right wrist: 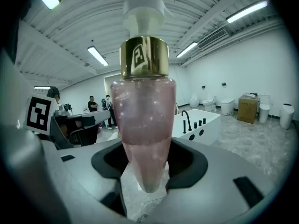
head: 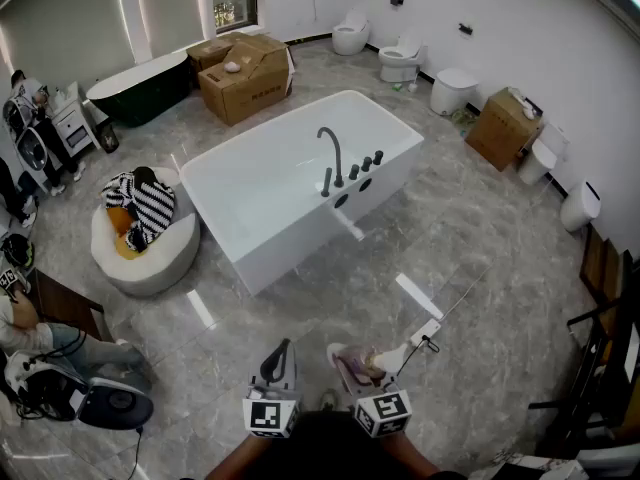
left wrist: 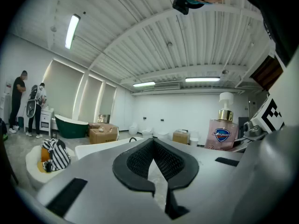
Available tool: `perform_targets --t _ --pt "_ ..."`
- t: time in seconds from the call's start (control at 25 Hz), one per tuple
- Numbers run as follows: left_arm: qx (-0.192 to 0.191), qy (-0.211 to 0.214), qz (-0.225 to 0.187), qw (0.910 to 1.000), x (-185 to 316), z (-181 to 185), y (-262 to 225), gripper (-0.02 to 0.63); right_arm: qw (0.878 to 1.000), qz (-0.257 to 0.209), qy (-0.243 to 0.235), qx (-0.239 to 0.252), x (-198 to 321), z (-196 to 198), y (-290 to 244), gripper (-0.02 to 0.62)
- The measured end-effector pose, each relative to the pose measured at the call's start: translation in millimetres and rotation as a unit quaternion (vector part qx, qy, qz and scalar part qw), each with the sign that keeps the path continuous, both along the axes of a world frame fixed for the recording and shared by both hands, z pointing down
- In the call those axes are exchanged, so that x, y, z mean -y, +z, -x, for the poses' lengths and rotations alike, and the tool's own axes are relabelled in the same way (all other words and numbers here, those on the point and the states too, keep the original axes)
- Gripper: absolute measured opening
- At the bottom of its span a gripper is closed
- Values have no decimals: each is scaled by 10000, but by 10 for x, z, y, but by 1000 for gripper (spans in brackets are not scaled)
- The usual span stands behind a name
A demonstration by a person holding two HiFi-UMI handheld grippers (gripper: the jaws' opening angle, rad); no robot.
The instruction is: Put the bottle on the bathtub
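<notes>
Right gripper view: the right gripper (right wrist: 145,174) clamps the pink bottle (right wrist: 145,111); the left gripper (left wrist: 154,164) is closed, empty; the bathtub (head: 262,200) stands well apart.

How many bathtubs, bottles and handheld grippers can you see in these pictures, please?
Bathtubs: 2, a white bathtub and a dark green bathtub
Bottles: 1, a pink bottle clamped in the right gripper
Grippers: 2, the right gripper and the left gripper, which holds nothing
Total: 5
</notes>
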State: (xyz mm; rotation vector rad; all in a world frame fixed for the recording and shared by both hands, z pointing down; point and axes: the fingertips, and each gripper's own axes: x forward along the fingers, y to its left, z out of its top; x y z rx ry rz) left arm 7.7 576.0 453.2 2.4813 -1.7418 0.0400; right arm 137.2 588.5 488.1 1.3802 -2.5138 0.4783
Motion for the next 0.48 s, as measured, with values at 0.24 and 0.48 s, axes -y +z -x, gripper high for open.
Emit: perform_targets --t 0.24,0.48 --pt "-118 -112 -18 9999 33 -52 -50 14 10000 -58 15 -37 9 -86 58 227" --pt "-155 -123 -10 9998 32 -117 -88 14 10000 -59 51 26 16 -149 16 227"
